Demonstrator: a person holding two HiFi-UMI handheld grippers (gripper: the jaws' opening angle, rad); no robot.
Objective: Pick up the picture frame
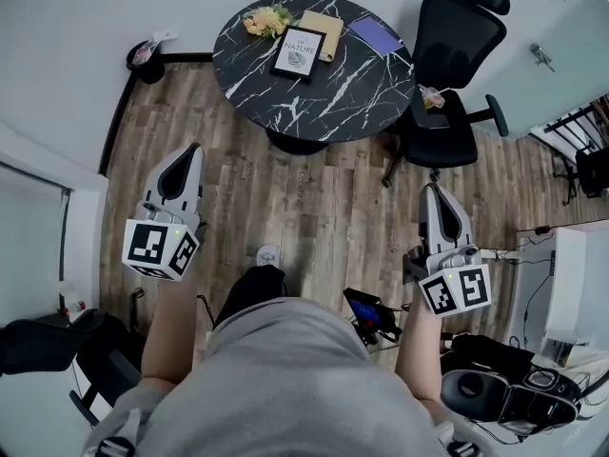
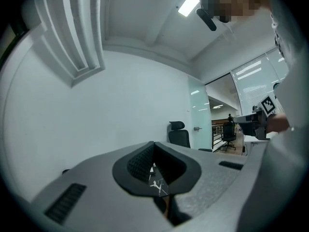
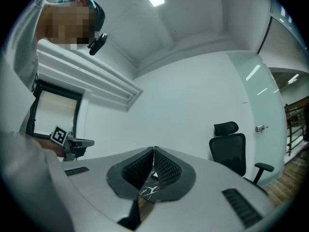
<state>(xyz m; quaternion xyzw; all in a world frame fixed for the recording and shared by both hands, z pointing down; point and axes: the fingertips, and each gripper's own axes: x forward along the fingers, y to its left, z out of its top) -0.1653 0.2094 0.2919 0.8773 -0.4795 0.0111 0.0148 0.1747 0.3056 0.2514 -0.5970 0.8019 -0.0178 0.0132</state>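
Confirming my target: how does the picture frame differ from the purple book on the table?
The picture frame has a black border around a white print; the purple book is plain. The frame sits beside a tan pad; the book lies alone. Both rest on the round table.

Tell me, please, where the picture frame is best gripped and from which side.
Probably the near edge of the frame, coming from the person's side. It seems to lie flat on the table, so only its rim offers a pinch; the flowers crowd its far corner and the tan book abuts its right side, while the near edge is free.
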